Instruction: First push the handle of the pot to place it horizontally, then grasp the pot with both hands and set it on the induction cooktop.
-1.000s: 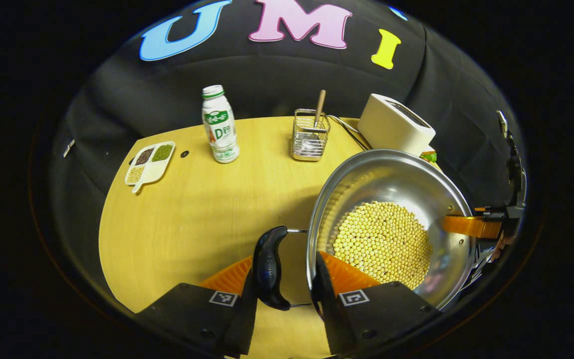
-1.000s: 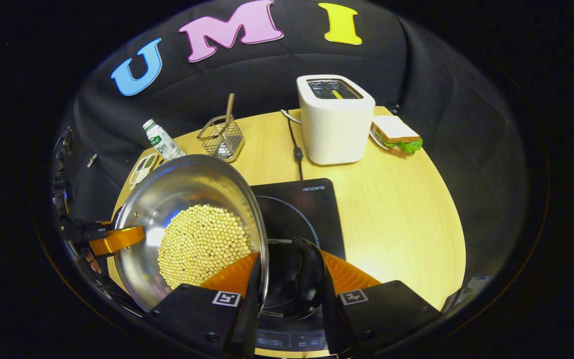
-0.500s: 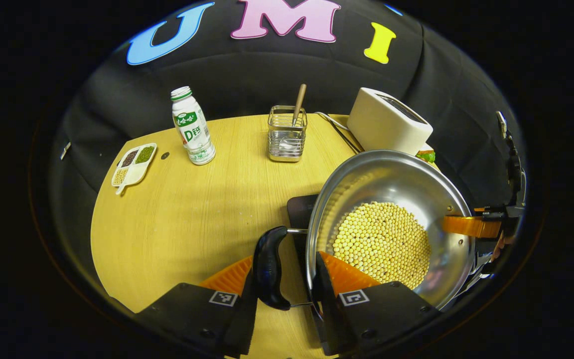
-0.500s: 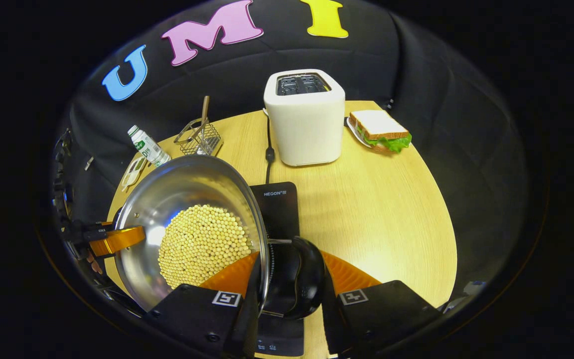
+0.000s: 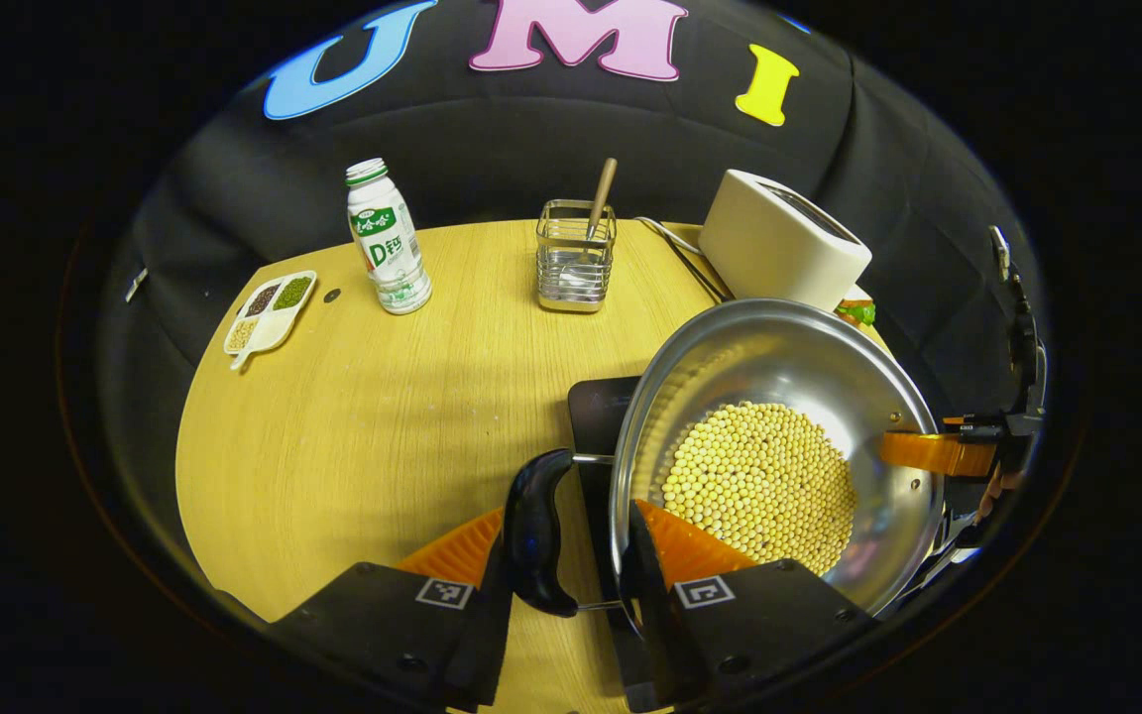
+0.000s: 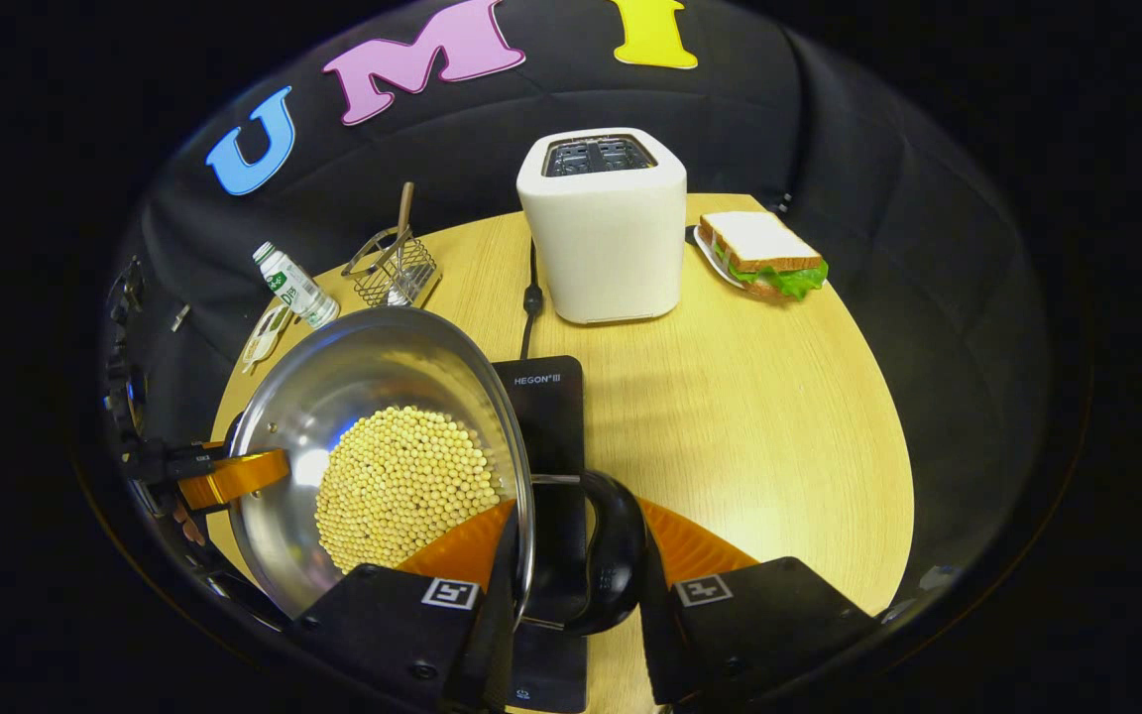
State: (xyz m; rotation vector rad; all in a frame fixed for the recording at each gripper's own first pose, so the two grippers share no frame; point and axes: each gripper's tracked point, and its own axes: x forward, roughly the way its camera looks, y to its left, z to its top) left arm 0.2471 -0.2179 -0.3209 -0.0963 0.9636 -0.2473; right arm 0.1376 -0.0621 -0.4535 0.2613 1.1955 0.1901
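Steel pot (image 5: 809, 397) between both tongs (image 5: 571, 540).

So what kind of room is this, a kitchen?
Probably a pretend kitchen set up in a booth: a wooden table holds a toaster, an induction cooktop and a sandwich, and black cloth hangs behind instead of walls.

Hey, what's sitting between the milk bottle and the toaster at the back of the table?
A wire utensil holder stands between the milk bottle and the toaster, in the left gripper view.

The left gripper (image 5: 571, 540) and right gripper (image 6: 571, 545) are each held closed, level, and facing one another.
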